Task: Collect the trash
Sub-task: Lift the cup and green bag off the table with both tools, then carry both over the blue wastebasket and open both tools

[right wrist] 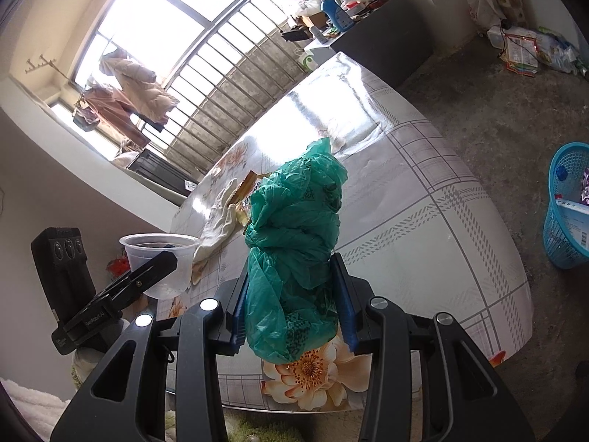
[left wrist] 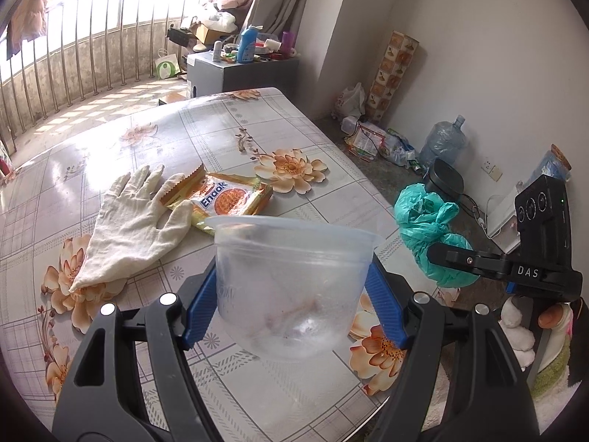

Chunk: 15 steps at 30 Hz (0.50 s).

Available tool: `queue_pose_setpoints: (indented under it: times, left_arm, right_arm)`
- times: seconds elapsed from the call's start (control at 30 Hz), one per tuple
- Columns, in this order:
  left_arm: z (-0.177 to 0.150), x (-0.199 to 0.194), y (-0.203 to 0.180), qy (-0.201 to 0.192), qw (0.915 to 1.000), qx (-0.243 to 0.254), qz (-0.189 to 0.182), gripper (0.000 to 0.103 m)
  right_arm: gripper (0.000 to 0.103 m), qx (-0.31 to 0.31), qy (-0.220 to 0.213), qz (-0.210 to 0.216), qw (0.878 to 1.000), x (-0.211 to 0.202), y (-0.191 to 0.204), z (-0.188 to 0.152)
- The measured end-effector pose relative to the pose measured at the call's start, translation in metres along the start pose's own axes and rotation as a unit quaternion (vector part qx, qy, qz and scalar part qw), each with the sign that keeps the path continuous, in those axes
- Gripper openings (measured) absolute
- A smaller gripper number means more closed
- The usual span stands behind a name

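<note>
Trash is held in both grippers above the flowered table (left wrist: 228, 121): a clear plastic cup (left wrist: 294, 287) is clamped by the left gripper (left wrist: 294, 313), a crumpled green bag (right wrist: 294, 258) by the right gripper (right wrist: 292, 309). A glove (left wrist: 129, 228) and wrapper (left wrist: 224, 199) are left touching on the table.

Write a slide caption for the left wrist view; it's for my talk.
Left tool grips a clear plastic cup above the floral table, glove and snack wrapper behind.

I see a clear plastic cup (left wrist: 294, 287), a thin crinkled green plastic bag (right wrist: 294, 258), a cloth glove (left wrist: 129, 228), and a glossy tablecloth (left wrist: 228, 125).
</note>
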State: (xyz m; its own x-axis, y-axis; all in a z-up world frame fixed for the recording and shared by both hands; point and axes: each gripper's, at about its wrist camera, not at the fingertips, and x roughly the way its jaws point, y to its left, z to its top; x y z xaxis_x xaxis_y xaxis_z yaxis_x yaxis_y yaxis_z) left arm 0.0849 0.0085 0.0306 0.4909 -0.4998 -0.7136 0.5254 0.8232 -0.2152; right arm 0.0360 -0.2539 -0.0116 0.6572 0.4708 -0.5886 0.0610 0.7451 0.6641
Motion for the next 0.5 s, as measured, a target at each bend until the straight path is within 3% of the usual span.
queue_pose_setpoints:
  times: [0.27, 0.5]
  left_arm:
    - [0.009, 0.006, -0.026, 0.006, 0.9997, 0.025, -0.003, 0.069]
    - [0.032, 0.03, -0.075, 0.016, 0.9966, 0.073, -0.033, 0.069]
  right_arm:
    - [0.039, 0.012, -0.02, 0.015, 1.0, -0.013, -0.013, -0.004]
    - [0.039, 0.047, -0.057, 0.021, 0.997, -0.037, -0.045, 0.0]
